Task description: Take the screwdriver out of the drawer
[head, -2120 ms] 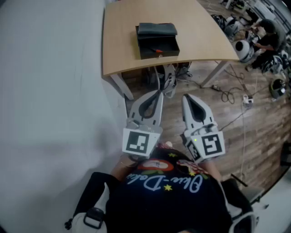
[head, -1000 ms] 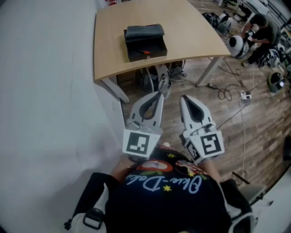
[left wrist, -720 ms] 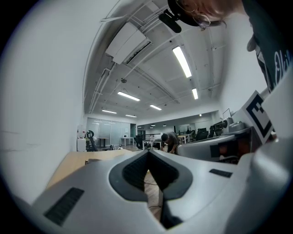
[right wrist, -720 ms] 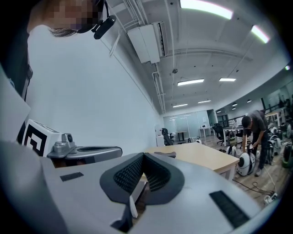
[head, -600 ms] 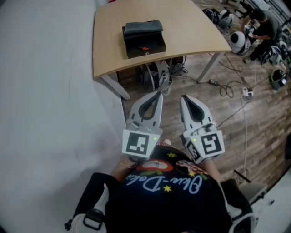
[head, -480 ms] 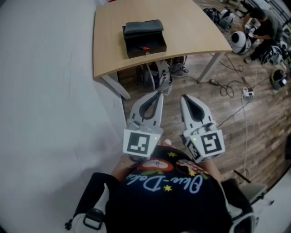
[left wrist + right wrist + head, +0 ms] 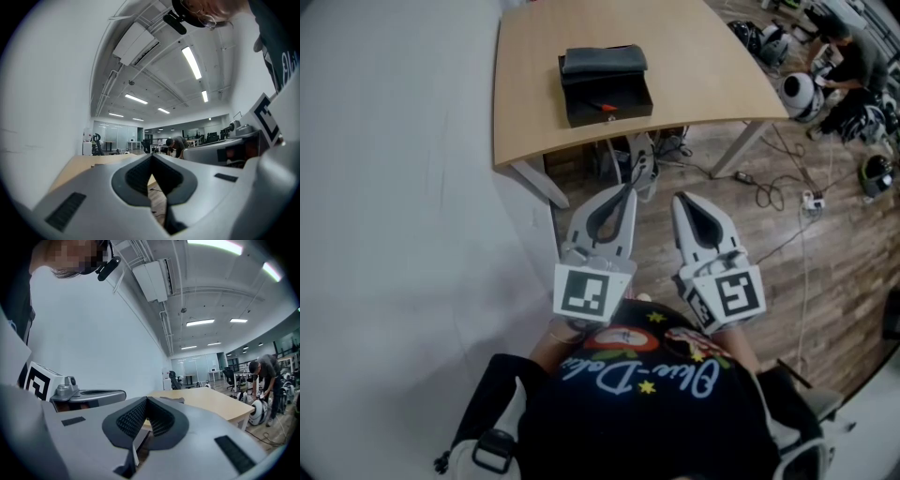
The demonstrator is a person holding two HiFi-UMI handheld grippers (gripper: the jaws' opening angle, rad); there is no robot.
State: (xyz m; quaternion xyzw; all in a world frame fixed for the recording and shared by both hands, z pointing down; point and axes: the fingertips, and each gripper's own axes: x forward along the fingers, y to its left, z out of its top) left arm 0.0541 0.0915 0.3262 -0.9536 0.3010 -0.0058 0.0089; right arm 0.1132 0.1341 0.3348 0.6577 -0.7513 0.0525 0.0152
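Observation:
On the wooden table ahead stands a black drawer box. Its drawer is pulled out toward me, and a small red-handled screwdriver lies inside. I hold my left gripper and right gripper side by side near my chest, above the floor and well short of the table. Both are shut with nothing in them. In the left gripper view the left gripper has its jaws pressed together, and in the right gripper view the right gripper does too.
A white wall runs along the left. Cables trail over the wood floor at right. White table legs and gear stand under the table. A person bends over equipment at the far right.
The table and drawer box have drifted a little in the head view as the camera sways. Both grippers keep the same pose, shut.

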